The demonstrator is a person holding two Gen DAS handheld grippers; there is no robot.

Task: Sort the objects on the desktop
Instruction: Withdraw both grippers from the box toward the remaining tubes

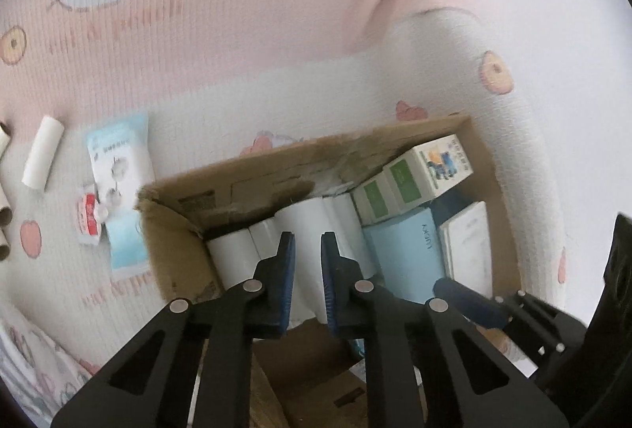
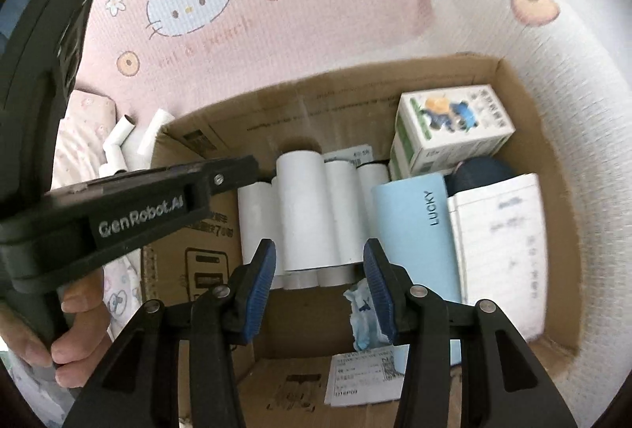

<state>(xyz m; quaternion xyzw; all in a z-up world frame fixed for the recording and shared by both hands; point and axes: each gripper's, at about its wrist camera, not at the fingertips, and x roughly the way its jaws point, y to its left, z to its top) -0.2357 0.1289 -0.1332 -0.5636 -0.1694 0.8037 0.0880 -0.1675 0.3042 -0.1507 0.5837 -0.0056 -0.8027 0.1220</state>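
Tubes (image 2: pixel 300 210) in cardboard box (image 2: pixel 525 100)

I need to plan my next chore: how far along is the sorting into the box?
Done: white rolls, green cartons and a blue pouch sit in the cardboard box. In hand: nothing; both the left gripper and right gripper are empty. Left: a roll and packets outside.

Left gripper (image 1: pixel 308 262) points downward, jaws narrowly apart and empty; right gripper (image 2: pixel 319 283) half-open, empty.
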